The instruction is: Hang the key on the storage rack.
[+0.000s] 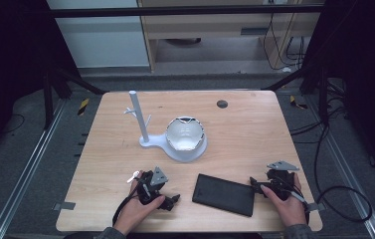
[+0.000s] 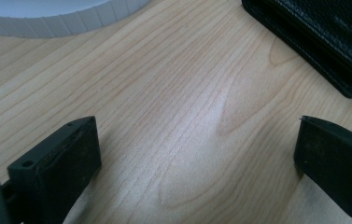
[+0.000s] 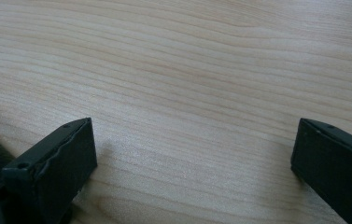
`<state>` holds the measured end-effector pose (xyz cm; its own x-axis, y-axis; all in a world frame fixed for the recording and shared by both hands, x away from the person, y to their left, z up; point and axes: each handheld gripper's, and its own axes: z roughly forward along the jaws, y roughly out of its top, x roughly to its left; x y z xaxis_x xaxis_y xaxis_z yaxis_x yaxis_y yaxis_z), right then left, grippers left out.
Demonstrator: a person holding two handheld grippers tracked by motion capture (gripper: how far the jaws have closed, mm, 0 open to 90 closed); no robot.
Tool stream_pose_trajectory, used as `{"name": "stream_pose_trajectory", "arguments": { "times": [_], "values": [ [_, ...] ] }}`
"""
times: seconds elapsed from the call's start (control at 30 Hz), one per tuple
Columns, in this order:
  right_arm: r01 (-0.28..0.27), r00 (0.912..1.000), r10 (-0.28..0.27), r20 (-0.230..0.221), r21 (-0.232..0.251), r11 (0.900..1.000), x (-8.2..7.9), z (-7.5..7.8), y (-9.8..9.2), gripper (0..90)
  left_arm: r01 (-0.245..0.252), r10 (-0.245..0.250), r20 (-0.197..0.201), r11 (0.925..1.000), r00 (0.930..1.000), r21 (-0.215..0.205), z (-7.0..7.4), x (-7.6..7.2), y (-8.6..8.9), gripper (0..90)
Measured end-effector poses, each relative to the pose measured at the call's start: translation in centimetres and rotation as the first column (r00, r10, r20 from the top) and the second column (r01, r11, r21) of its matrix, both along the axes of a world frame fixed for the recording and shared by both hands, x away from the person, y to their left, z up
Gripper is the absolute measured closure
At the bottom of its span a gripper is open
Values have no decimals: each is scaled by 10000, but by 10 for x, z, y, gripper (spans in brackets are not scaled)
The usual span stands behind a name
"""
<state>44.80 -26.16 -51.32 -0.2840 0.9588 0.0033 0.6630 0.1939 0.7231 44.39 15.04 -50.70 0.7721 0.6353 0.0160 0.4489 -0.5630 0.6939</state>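
Note:
A flat black case (image 1: pixel 223 194) lies on the wooden table (image 1: pixel 244 134) near its front edge, between my two grippers. My left gripper (image 1: pixel 169 201) rests on the table just left of the case, held by a hand. In the left gripper view it (image 2: pixel 197 135) stands open over bare wood, with the case (image 2: pixel 323 32) ahead to the right. My right gripper (image 1: pixel 253 185) sits at the case's right end, close to its corner. In the right gripper view it (image 3: pixel 194 135) is open with only wood between the jaws.
A white stand (image 1: pixel 139 117) with a post and short pegs rises from a rounded base (image 1: pixel 175 153) at mid-table; its ridged rim (image 2: pixel 47 18) appears in the left gripper view. A white bowl-like object (image 1: pixel 185 133) sits on that base. A small dark disc (image 1: pixel 222 104) lies farther back.

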Motion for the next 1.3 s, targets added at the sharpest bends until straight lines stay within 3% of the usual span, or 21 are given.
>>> {"name": "stream_pose_trajectory", "arguments": {
  "times": [0.07,0.13,0.17,0.27,0.33,0.43,0.53,0.6,0.77,0.87,1.07,1.3],
  "values": [
    [-1,10000,1,10,4,10000,0,0,0,4,-139,139,-9,9999,9999,87,3,1,4,65],
    [-39,10000,39,15,-30,10000,-1,0,0,5,-147,151,-150,9996,9998,233,5,2,5,56],
    [-34,10000,34,5,-10,10000,-1,0,0,4,-98,111,-224,9983,9997,581,12,3,6,56],
    [-29,10000,29,6,-11,10000,-1,0,0,5,-222,252,-272,9943,9993,1043,26,6,8,64],
    [-18,10000,18,8,3,10000,-1,0,0,5,-229,299,-514,9909,9982,1325,36,10,11,64],
    [-43,10000,43,38,-35,10000,-1,0,0,5,-568,691,-531,9769,9962,2061,47,17,16,64],
    [-43,10000,43,41,-39,10000,-1,0,0,5,-764,955,-790,9732,9923,2169,52,22,23,64],
    [-42,10000,43,40,-40,10000,-1,0,0,5,-958,1192,-778,9621,9898,2553,58,26,32,68],
    [-43,10000,44,41,-39,10000,-1,0,0,5,-1370,1613,-751,9563,9840,2583,65,28,45,80],
    [-43,10000,43,33,-35,10000,-1,0,0,5,-1700,2016,-994,9503,9744,2607,66,30,57,101],
    [-44,10000,44,33,-38,10000,-1,0,0,5,-1605,2098,-1499,9443,9662,2871,58,35,62,181],
    [-43,10000,43,42,-38,10000,-1,0,0,5,-1601,2188,-1774,9417,9595,2959,50,41,66,272]
  ]
}}
